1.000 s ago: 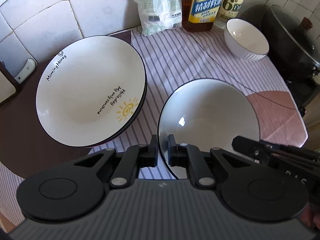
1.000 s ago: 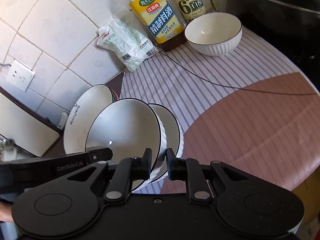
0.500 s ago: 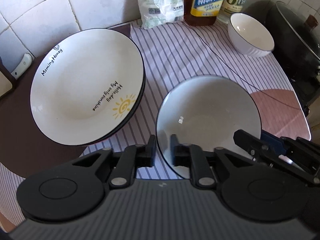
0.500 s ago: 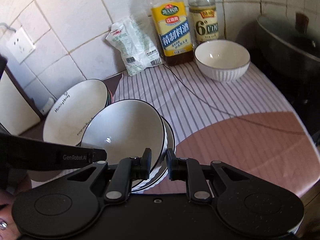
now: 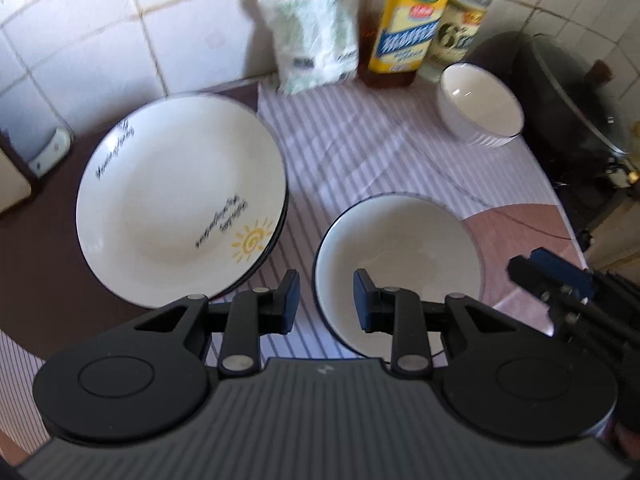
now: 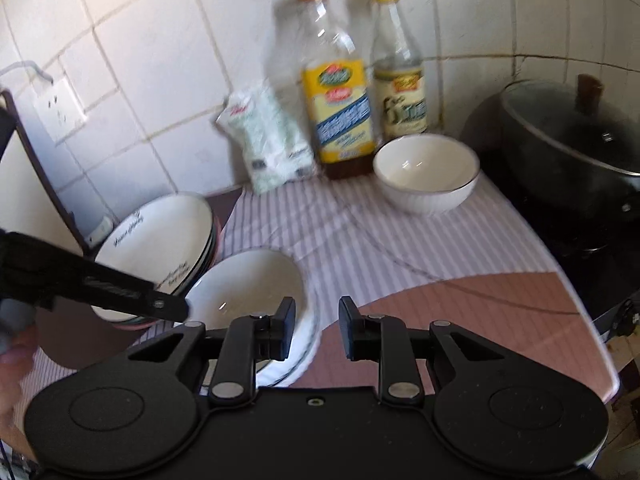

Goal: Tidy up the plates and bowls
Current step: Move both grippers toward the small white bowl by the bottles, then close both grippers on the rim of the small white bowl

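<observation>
Both tools have been released from the bowl rim that was pinched a second ago: the left tool (image 5: 323, 300) and the right tool (image 6: 317, 327) are seen with jaws parted and opening, nothing pressed between the pads, though the near rim of the black-rimmed bowl (image 5: 400, 256) lies between the left tool's fingers. That bowl is set in a stack of like bowls at the centre of the left view, empty. A stack of plates (image 5: 180, 204), the top one printed with a sun and script, sits just beside it at left, empty too. A small ribbed bowl (image 6: 426, 174) stands well apart at the upper right, near two bottles (image 6: 340, 92) and a white packet (image 6: 268, 144). A striped cloth (image 5: 360, 140) is spread over the tabletop; a tiled wall (image 6: 152, 60) and a lidded black pot (image 6: 572, 140) are seen behind.
</observation>
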